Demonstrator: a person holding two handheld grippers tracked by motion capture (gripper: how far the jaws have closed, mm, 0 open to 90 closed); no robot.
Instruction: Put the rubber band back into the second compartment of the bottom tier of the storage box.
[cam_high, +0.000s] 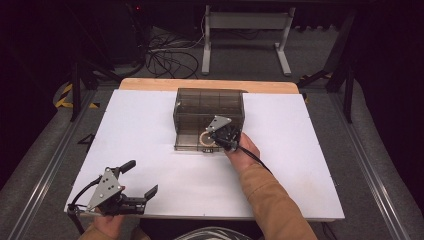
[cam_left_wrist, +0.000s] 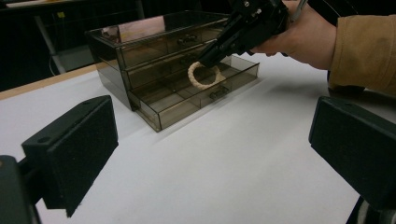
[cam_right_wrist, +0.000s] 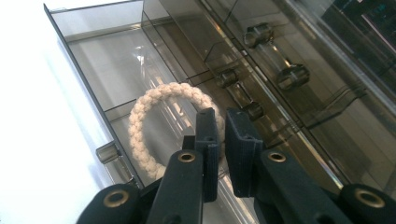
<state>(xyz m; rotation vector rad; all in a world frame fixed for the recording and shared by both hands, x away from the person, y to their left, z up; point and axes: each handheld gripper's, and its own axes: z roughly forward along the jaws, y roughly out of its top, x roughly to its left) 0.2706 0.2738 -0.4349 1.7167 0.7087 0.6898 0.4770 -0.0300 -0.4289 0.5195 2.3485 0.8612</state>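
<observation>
A smoky clear drawer box (cam_high: 209, 102) (cam_left_wrist: 140, 37) stands mid-table, its bottom drawer (cam_high: 186, 142) (cam_left_wrist: 187, 105) (cam_right_wrist: 93, 42) pulled out. My right gripper (cam_high: 214, 138) (cam_left_wrist: 205, 60) (cam_right_wrist: 222, 116) reaches over that drawer, shut on a white braided rope ring (cam_high: 205, 140) (cam_left_wrist: 204, 78) (cam_right_wrist: 140, 126). The ring hangs from the jaw tips just above the drawer's divided floor. My left gripper (cam_high: 141, 177) (cam_left_wrist: 215, 135) rests at the near left of the table, open, with nothing between its pads.
A white board (cam_high: 150, 125) covers the table, with a wooden strip (cam_high: 150, 84) along the far edge. The two upper drawers (cam_right_wrist: 275, 70) are closed. Beyond the table are a desk frame (cam_high: 245, 30) and floor cables (cam_high: 165, 55).
</observation>
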